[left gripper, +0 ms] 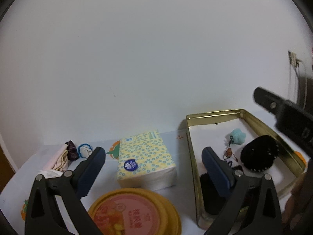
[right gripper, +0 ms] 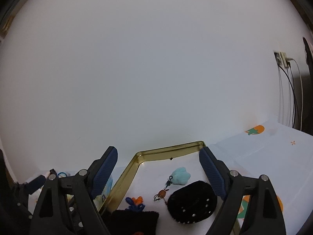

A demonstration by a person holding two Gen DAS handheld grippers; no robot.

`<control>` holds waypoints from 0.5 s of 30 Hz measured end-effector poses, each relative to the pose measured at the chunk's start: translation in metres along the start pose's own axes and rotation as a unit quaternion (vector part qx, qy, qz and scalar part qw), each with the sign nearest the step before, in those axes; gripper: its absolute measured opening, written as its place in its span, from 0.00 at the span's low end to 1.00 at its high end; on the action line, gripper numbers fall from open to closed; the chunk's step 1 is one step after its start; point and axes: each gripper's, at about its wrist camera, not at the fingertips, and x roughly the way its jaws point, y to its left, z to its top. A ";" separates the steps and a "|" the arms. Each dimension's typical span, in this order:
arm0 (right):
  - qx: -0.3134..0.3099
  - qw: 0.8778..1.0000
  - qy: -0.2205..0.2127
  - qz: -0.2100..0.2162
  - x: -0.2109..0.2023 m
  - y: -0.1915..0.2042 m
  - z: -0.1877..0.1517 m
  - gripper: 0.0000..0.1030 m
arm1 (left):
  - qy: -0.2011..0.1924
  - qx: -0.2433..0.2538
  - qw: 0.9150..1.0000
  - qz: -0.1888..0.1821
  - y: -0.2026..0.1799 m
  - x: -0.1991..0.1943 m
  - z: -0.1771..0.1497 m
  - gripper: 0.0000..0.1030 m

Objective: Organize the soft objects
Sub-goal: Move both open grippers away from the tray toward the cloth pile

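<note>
The gold tin lies open on the counter, serving as the bin for soft things. Inside it lie a black studded pouch, a dark knitted piece at its near end, and a blue pompom charm toward its far wall. Left of the tin stands a tissue pack; farther left, folded cloth and hair ties await sorting. The left gripper and right gripper both show jaws wide and empty, probably just released.
</note>
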 end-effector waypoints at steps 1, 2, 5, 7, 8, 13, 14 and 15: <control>-0.003 1.000 0.003 0.002 -0.002 0.004 -0.001 0.85 | -0.001 -0.003 1.000 -0.002 0.001 -0.002 0.000 0.98; -0.004 1.000 0.005 0.003 -0.002 0.007 -0.003 0.85 | -0.002 -0.007 1.000 -0.006 0.004 -0.004 -0.001 0.98; -0.002 1.000 0.006 0.010 -0.009 0.017 -0.007 0.85 | -0.002 -0.010 1.000 -0.015 0.017 -0.008 -0.004 0.98; -0.003 1.000 0.006 0.018 -0.015 0.027 -0.012 0.85 | 0.002 -0.016 1.000 -0.012 0.029 -0.009 -0.006 0.98; -0.004 1.000 0.007 0.021 -0.017 0.032 -0.013 0.85 | 0.003 -0.020 1.000 -0.010 0.036 -0.010 -0.007 0.98; -0.026 0.998 0.030 0.043 -0.021 0.067 -0.024 0.85 | 0.008 -0.038 0.999 0.008 0.069 -0.009 -0.015 0.98; -0.031 0.998 0.035 0.048 -0.022 0.077 -0.027 0.85 | 0.010 -0.046 0.999 0.012 0.079 -0.008 -0.016 0.98; -0.034 0.997 0.038 0.051 -0.023 0.083 -0.029 0.85 | 0.012 -0.051 0.999 0.014 0.086 -0.008 -0.017 0.98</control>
